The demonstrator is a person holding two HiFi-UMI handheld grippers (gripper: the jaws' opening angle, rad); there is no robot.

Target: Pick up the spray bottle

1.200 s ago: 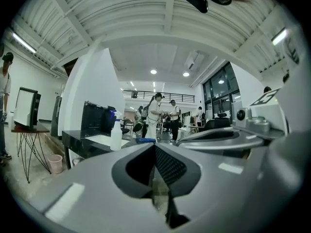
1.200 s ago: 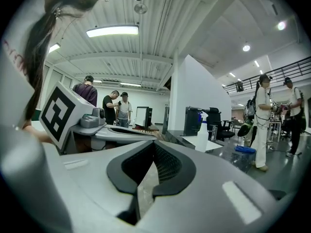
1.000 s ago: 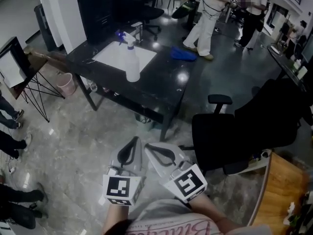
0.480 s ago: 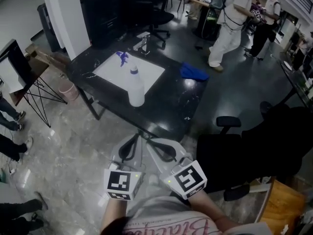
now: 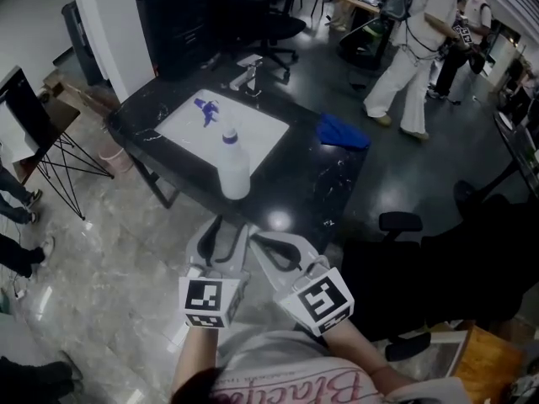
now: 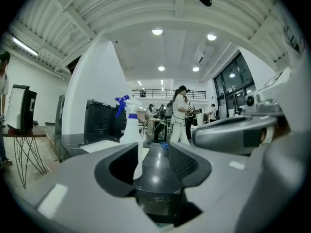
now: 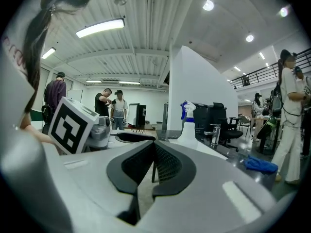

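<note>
Spray bottle (image 5: 233, 168) is seen upright on the counter (image 5: 337, 183) at frame centre, not yet grasped. The left gripper (image 5: 227, 228) is being opened, empty. The right gripper (image 5: 263, 242) is pressed together, empty.

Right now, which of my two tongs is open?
The left tongs: its jaws stand apart and are opening with nothing between them, the spray bottle well ahead. The right tongs are shut.

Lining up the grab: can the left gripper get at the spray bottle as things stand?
Probably yes. The spray bottle stands upright near the front edge of the table, just ahead of the left gripper, with nothing between. Its fingers are opening, empty, but short of the bottle.
</note>
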